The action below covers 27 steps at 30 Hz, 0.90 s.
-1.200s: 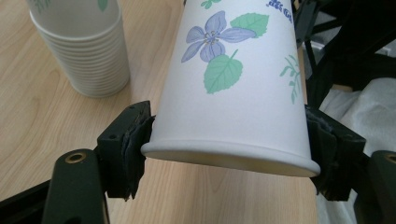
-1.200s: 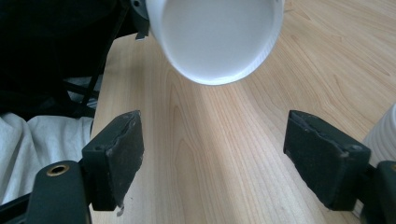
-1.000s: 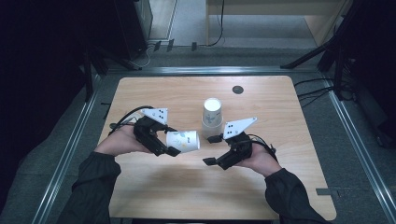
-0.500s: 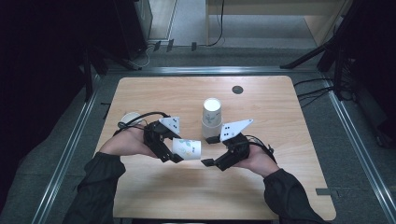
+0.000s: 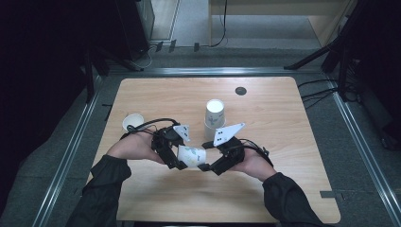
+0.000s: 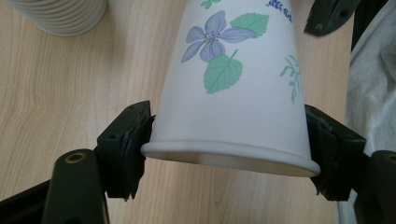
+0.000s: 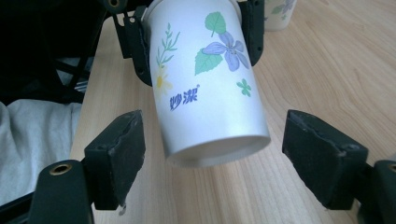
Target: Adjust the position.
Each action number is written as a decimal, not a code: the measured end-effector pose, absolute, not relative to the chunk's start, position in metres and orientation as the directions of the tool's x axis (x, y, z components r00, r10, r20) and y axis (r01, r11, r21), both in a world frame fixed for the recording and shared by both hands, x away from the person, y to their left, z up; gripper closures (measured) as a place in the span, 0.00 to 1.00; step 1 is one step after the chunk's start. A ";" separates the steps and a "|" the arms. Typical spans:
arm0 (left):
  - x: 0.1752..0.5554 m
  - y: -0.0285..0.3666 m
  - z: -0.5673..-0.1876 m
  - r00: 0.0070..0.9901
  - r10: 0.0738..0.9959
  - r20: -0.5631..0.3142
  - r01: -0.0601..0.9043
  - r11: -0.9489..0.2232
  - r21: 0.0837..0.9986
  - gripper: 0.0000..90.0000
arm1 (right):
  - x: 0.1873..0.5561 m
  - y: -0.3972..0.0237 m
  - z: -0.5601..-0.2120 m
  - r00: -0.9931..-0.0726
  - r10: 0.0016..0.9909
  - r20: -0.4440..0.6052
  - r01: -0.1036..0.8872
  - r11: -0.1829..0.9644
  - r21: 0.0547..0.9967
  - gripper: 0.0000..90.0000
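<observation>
A white paper cup (image 5: 191, 155) printed with flowers lies on its side in the air over the table's near middle. My left gripper (image 5: 181, 157) is shut on its rim end; both pads press the cup (image 6: 233, 84) just above the rim, at my left gripper (image 6: 229, 154). My right gripper (image 5: 208, 165) faces it from the right. In the right gripper view the cup's (image 7: 205, 84) base end sits between my right gripper's (image 7: 212, 158) jaws, which have just been closing, with a gap on each side and no contact.
A stack of upturned paper cups (image 5: 214, 113) stands behind the grippers at mid-table. Left of my left hand, a single cup (image 5: 133, 122) stands upright. A small dark disc (image 5: 240, 90) lies near the far edge of the wooden table (image 5: 283, 198).
My left gripper has carried the cup right and toward the near edge, bringing its base between the right jaws. The right hand has hardly moved. The single cup at the left has come into sight.
</observation>
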State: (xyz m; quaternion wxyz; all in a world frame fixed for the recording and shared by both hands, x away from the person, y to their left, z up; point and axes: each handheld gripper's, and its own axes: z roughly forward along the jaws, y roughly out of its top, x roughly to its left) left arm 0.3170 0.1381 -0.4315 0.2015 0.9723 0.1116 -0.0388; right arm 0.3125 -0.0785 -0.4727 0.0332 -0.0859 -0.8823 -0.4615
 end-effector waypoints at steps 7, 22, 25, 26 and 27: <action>0.315 0.134 -0.433 0.974 0.191 -0.123 0.224 -0.903 0.366 0.28 | 0.311 -0.068 -0.478 -0.986 0.104 0.127 0.164 0.585 0.794 0.28; 0.312 0.126 -0.436 0.977 0.181 -0.109 0.208 -0.919 0.335 0.28 | 0.308 -0.061 -0.481 -0.991 0.073 0.113 0.134 0.611 0.780 0.35; 0.311 0.126 -0.437 0.978 0.178 -0.109 0.205 -0.919 0.336 0.28 | 0.307 -0.060 -0.481 -0.992 0.071 0.108 0.129 0.620 0.774 0.36; 0.311 0.126 -0.437 0.978 0.178 -0.109 0.205 -0.919 0.338 0.28 | 0.307 -0.060 -0.481 -0.991 0.071 0.110 0.131 0.620 0.773 0.36; 0.312 0.126 -0.437 0.978 0.176 -0.109 0.203 -0.919 0.339 0.28 | 0.307 -0.060 -0.481 -0.991 0.072 0.110 0.130 0.620 0.774 0.36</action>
